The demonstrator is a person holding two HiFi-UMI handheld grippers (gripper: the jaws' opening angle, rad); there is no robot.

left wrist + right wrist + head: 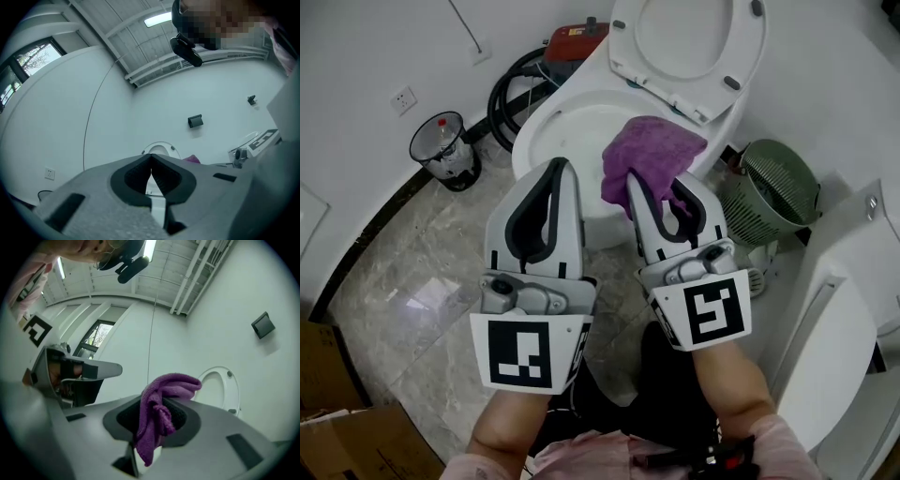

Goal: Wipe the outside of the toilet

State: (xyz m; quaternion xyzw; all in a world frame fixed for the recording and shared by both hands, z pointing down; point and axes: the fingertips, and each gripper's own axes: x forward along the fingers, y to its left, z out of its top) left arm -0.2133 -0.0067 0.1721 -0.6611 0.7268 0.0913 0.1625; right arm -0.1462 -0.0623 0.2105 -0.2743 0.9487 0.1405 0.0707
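Note:
A white toilet stands ahead with its seat and lid raised. My right gripper is shut on a purple cloth, which bunches above the bowl's right rim. In the right gripper view the cloth hangs out from between the jaws, with the raised seat behind it. My left gripper is shut with nothing in it, held over the bowl's front rim, beside the right one. In the left gripper view the jaws meet at the tip, with the toilet seat small beyond.
A small bin with a liner stands by the wall at the left. A black hose and a red device lie behind the toilet. A green basket sits to the toilet's right, next to a white fixture. Cardboard lies bottom left.

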